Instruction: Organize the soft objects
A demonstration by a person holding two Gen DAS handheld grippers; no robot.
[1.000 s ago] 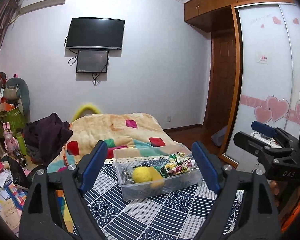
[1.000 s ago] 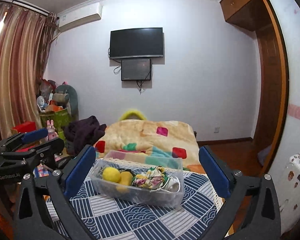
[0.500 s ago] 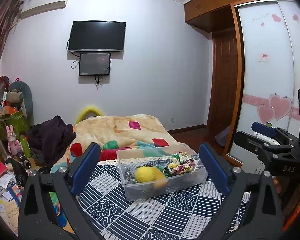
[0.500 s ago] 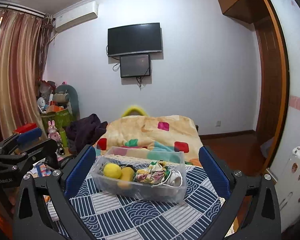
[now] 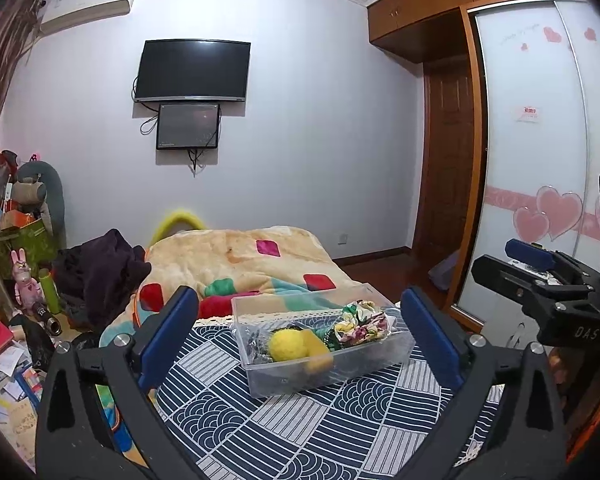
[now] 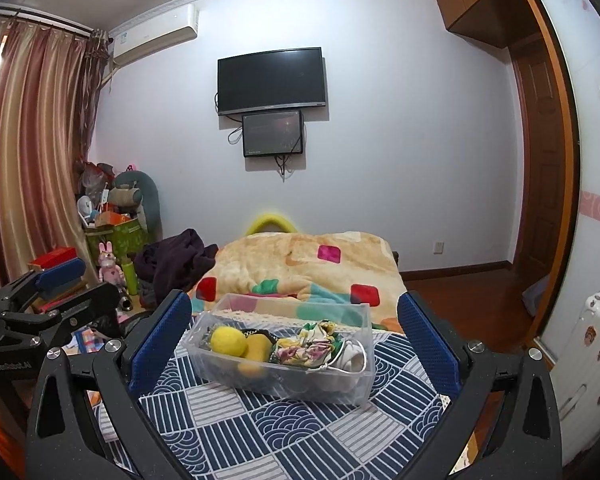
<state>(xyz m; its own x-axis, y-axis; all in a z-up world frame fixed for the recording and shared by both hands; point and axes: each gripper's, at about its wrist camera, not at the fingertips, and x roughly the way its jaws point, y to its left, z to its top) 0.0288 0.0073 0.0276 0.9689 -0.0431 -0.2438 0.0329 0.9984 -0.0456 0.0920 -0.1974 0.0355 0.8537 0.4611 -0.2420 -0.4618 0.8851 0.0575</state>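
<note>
A clear plastic box (image 5: 342, 366) (image 6: 352, 384) stands on a table with a blue-and-white patterned cloth (image 5: 228, 408) (image 6: 260, 432). Inside lie a yellow fuzzy ball (image 5: 286, 345) (image 6: 228, 341), an orange-yellow soft piece (image 5: 318, 350) (image 6: 258, 347), a floral fabric scrunchie (image 5: 362, 326) (image 6: 304, 346) and a white item (image 6: 352, 358). My left gripper (image 5: 300, 336) is open and empty, held back from the box. My right gripper (image 6: 296, 340) is open and empty, also back from the box. Each gripper shows at the edge of the other's view (image 5: 540, 276) (image 6: 48, 304).
A bed with an orange patchwork blanket (image 5: 244, 256) lies behind the table. Dark clothes (image 5: 100, 268) are piled at its left. Clutter, books and a pink toy rabbit (image 5: 22, 276) fill the left floor. A wardrobe (image 5: 540, 160) is on the right, and a white suitcase (image 6: 596, 360).
Both grippers have drawn back and risen slightly, so the box sits lower and nearer the middle between the fingers. The left gripper's fingers have spread wider. Nothing in the box moved.
</note>
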